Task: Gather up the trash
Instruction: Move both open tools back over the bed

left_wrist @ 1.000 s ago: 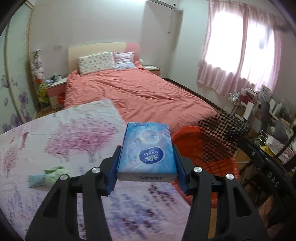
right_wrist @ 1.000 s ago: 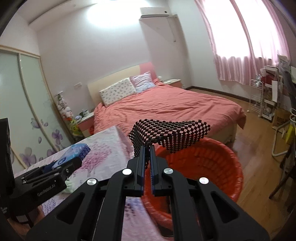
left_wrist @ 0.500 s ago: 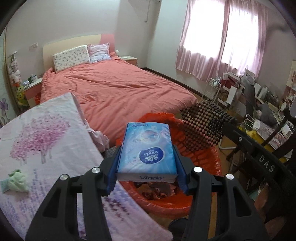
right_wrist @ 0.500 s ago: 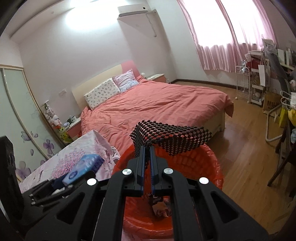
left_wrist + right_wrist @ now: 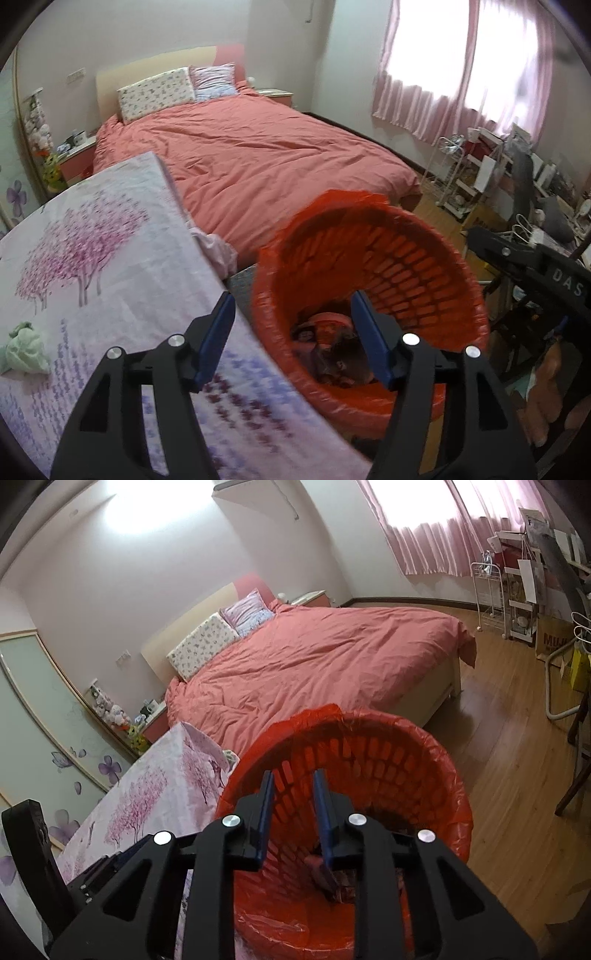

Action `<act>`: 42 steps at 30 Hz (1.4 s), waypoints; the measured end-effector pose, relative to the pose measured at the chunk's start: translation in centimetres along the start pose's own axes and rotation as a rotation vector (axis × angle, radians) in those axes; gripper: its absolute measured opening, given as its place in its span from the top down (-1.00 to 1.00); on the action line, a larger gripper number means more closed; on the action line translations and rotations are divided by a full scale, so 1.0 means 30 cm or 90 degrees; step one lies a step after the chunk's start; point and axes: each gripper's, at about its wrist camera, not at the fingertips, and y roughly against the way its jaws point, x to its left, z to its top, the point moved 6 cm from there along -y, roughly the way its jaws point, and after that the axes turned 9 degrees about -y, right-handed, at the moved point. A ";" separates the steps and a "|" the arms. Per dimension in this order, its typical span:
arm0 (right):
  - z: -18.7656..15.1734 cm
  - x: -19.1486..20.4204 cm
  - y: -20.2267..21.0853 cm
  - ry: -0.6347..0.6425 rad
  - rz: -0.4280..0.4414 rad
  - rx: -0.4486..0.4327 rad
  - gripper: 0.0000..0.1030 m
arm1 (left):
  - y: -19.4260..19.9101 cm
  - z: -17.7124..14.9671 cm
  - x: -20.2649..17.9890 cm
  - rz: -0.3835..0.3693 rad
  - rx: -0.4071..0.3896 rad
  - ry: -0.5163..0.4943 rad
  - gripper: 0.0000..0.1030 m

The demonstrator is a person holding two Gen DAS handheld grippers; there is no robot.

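My left gripper (image 5: 291, 339) has let go of the tissue pack, my right gripper (image 5: 293, 812) the checkered mat; both now gape over the red bin (image 5: 436, 266).

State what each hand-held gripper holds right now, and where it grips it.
Nothing: the left hand-held gripper and right hand-held gripper are both open and empty above the red basket.

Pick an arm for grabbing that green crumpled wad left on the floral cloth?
Left, probably. The left gripper is open, empty, and hangs at the floral cloth edge, with the green wad in its view. The right gripper points into the red basket, wad unseen.
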 end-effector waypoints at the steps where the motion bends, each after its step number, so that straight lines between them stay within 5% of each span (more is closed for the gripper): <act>1: -0.007 0.004 -0.001 0.002 -0.003 0.003 0.57 | 0.002 -0.012 0.027 0.009 0.003 0.005 -0.25; 20: -0.158 0.256 -0.031 0.121 0.012 0.051 0.49 | 0.219 -0.240 0.509 0.170 0.006 0.089 -0.36; 31: -0.377 0.549 -0.100 0.224 0.077 0.130 0.49 | 0.419 -0.460 0.891 0.287 0.014 0.204 -0.36; 42: -0.633 0.849 -0.218 0.320 0.141 0.226 0.49 | 0.539 -0.608 1.088 0.337 0.011 0.267 -0.37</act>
